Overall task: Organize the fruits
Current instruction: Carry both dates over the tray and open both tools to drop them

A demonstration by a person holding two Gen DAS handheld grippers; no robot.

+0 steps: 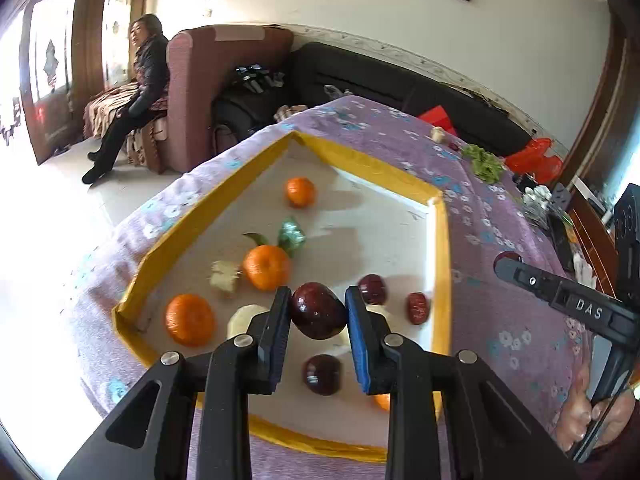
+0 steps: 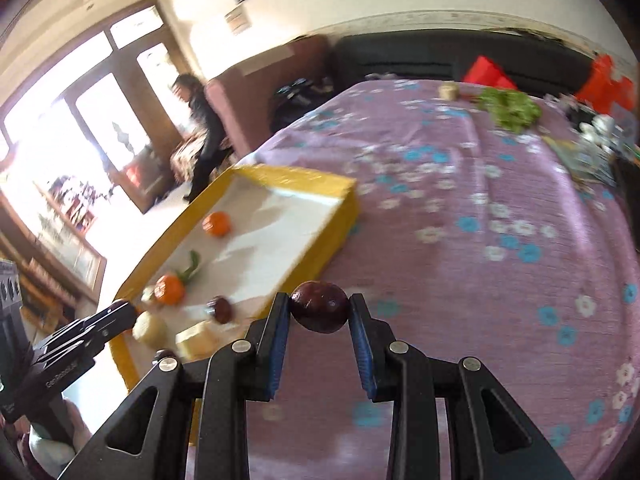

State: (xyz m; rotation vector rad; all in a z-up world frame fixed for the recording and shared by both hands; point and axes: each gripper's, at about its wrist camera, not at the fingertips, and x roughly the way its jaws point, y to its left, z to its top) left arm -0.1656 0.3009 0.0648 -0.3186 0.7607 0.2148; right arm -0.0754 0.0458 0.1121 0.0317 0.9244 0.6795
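Left wrist view: a dark red fruit is clamped between the pads of the left gripper, held above the yellow-rimmed tray; its long axis is tilted slightly off vertical.

Right wrist view: a second dark red fruit is pinched by the right gripper, over the purple cloth just right of the tray; long axis roughly crosswise between the pads.
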